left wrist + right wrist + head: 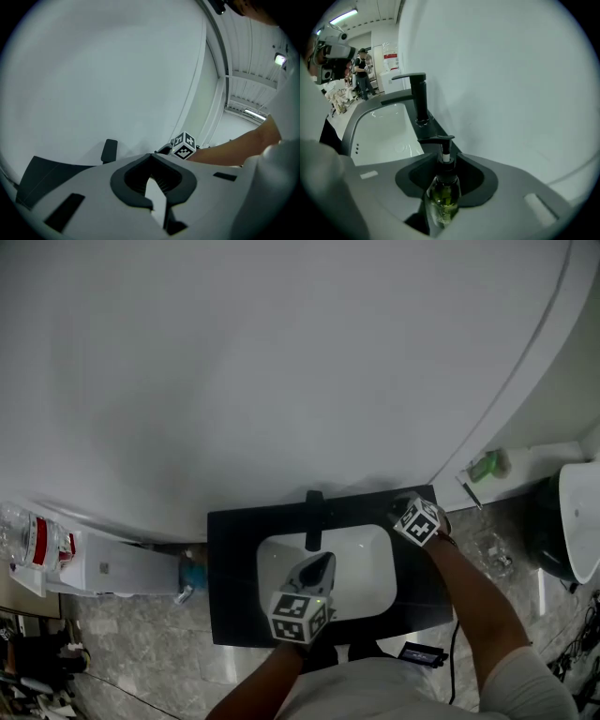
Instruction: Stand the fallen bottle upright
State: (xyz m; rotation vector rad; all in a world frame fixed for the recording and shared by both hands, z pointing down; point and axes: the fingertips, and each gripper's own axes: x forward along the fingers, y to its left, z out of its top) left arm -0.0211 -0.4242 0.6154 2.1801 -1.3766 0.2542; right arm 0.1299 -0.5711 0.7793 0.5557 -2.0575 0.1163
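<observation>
Soap bottle's in my right fingers, squeezed round the belly

The pump soap bottle [442,202] sits between the pads of my right gripper [444,185], its pump head [437,139] poking past the tips. It's clear plastic, and I'd guess light, slick and a bit squashy, so grab the body, not the neck. My left gripper [151,159] is pressed together, empty.

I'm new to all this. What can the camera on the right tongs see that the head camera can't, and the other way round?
Only the right gripper view: a pump bottle of greenish liquid gripped in the right tongs, and people standing far off.
Only the head view: the left tongs over the basin, and a small green object off to the right.
Both: the black tap, the white basin and the dark counter.
</observation>
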